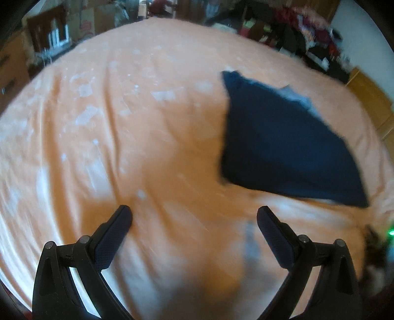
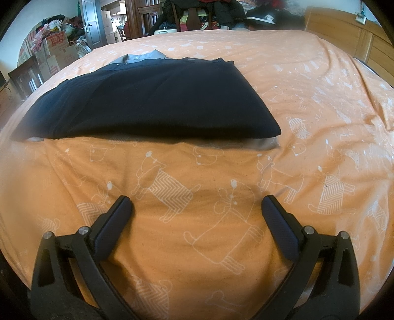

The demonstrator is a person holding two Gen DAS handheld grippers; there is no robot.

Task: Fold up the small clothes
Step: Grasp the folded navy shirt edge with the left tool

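Note:
A dark navy garment (image 2: 152, 98) with a grey collar lies folded flat on the orange bedsheet (image 2: 320, 103). In the right wrist view it sits ahead of my right gripper (image 2: 197, 209), which is open and empty above the sheet, a short way from the near edge of the cloth. A strip of grey fabric (image 2: 266, 144) peeks out under that edge. In the blurred left wrist view the garment (image 1: 285, 145) lies ahead and to the right of my left gripper (image 1: 194, 217), which is open with nothing between its fingers.
The orange sheet (image 1: 123, 123) carries white dog drawings and has shallow creases. Cardboard boxes and bags (image 2: 56, 46) stand beyond the bed at the left. Chairs heaped with dark clothes (image 2: 209, 12) line the far side. A wooden headboard (image 2: 344, 32) rises at the right.

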